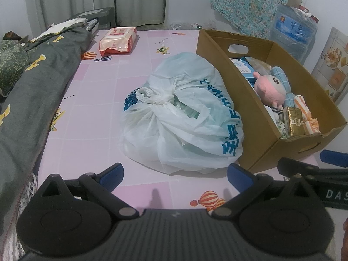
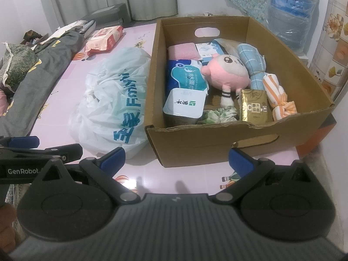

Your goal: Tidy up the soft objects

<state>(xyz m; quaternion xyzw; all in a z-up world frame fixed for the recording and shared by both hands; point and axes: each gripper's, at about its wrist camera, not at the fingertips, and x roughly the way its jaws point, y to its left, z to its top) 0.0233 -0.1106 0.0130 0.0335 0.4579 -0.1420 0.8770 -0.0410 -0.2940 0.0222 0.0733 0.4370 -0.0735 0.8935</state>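
Poised with jaws spread and empty: left gripper (image 1: pixel 175 174) nearest the knotted plastic bag (image 1: pixel 180 117) dead ahead, right gripper (image 2: pixel 176 159) facing the cardboard box (image 2: pixel 206 139).

Bare pink bed (image 1: pixel 97 108) lies open left of the knotted plastic bag (image 1: pixel 180 117) up to the grey quilt (image 1: pixel 39 82). The bag sits just beside the cardboard box (image 2: pixel 195 139), whose inside is crowded.

Bag (image 1: pixel 182 117) contents unclear through plastic; box (image 1: pixel 256 117) wall hides lower items.
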